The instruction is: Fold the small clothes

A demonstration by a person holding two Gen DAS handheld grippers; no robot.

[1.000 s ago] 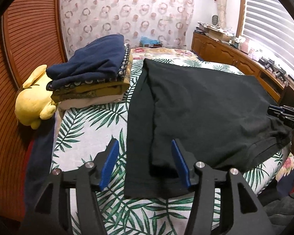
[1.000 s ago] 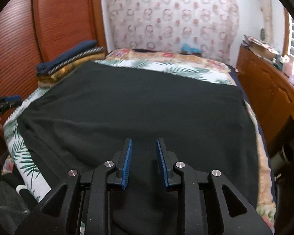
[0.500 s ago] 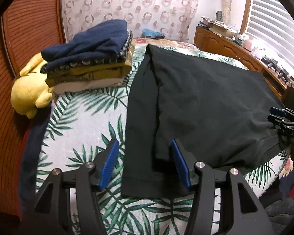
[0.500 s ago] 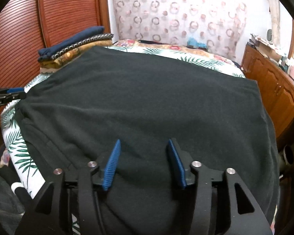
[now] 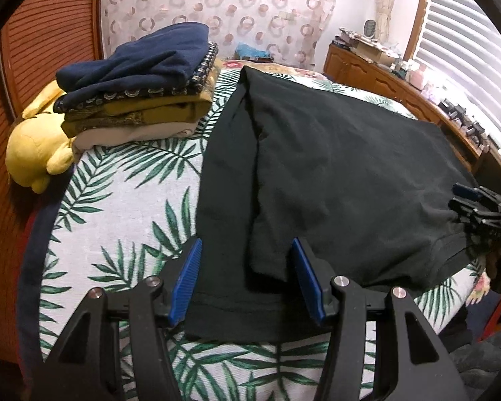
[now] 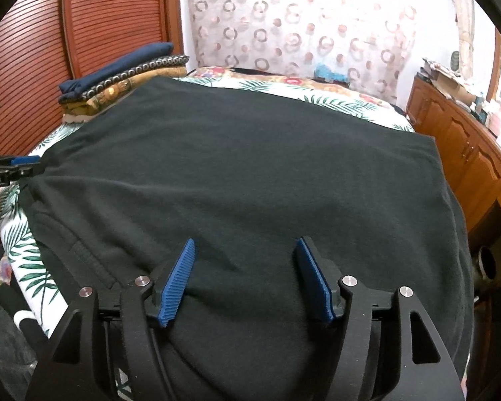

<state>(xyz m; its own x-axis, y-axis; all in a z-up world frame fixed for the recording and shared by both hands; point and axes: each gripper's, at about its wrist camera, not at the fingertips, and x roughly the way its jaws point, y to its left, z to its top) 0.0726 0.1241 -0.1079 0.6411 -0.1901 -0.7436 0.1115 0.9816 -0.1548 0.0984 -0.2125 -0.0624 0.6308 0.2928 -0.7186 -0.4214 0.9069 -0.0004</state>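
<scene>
A black garment lies spread on the leaf-print bed, its left side folded inward over the body. My left gripper is open, its blue pads straddling the garment's near left corner just above the cloth. In the right wrist view the garment fills the bed. My right gripper is open over its near edge, holding nothing. The right gripper also shows at the garment's right edge in the left wrist view. The left gripper shows at the left edge of the right wrist view.
A stack of folded clothes sits at the bed's far left, with a yellow plush toy beside it. A wooden dresser runs along the right side. A slatted wooden panel stands at the left.
My right gripper opened from nearly shut to wide open over the garment's near edge. Both grippers moved forward and lower toward the cloth. The garment has not moved.
</scene>
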